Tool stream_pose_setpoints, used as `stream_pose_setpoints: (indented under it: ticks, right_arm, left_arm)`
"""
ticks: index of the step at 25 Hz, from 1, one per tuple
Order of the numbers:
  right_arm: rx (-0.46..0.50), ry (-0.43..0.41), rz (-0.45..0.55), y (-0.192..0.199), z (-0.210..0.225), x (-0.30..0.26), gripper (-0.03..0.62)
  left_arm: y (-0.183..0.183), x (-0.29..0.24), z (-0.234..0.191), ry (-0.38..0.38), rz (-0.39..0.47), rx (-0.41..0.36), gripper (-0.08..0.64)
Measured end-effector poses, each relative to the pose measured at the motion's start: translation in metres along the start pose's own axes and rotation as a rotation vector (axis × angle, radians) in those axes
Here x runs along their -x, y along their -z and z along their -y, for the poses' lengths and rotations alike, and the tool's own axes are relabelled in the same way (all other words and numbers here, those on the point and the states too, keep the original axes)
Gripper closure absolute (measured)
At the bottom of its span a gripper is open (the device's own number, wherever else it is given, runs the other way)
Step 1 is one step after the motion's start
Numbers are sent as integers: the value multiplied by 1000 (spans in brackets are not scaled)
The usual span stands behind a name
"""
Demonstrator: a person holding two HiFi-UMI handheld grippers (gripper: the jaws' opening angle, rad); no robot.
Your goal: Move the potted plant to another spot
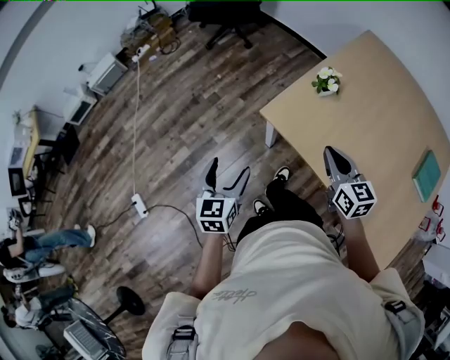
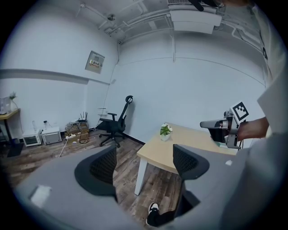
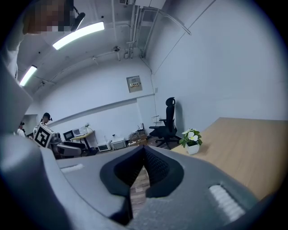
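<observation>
The potted plant [image 1: 327,81], white flowers in a small white pot, stands near the far corner of the light wooden table [image 1: 373,133]. It shows small and distant in the left gripper view [image 2: 165,131] and the right gripper view [image 3: 191,140]. My left gripper [image 1: 228,171] hangs over the wooden floor left of the table, its jaws wide apart with nothing between them [image 2: 143,164]. My right gripper [image 1: 336,156] is over the table's near edge, far short of the plant. Its fingertips meet with nothing held [image 3: 143,155].
A teal book [image 1: 426,176] lies on the table's right side. A black office chair [image 1: 225,17] stands at the back wall. A power strip [image 1: 139,206] with its cord lies on the floor. People sit at far left [image 1: 35,246], beside a stool [image 1: 130,301].
</observation>
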State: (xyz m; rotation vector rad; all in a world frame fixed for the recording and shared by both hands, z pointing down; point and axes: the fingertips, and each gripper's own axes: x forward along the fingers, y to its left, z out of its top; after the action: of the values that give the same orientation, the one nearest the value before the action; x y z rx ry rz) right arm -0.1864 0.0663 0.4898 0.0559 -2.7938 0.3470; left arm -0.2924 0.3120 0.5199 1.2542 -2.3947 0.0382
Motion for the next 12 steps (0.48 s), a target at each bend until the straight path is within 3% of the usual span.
stream_pose_setpoints:
  ticks: [6, 12]
  right_arm:
    - [-58, 75, 23, -2, 53, -19, 590]
    - [76, 175, 49, -18, 98, -42, 590]
  left_arm:
    - [-24, -53, 13, 62, -50, -63, 160]
    - [-66, -124, 35, 163, -73, -154, 158]
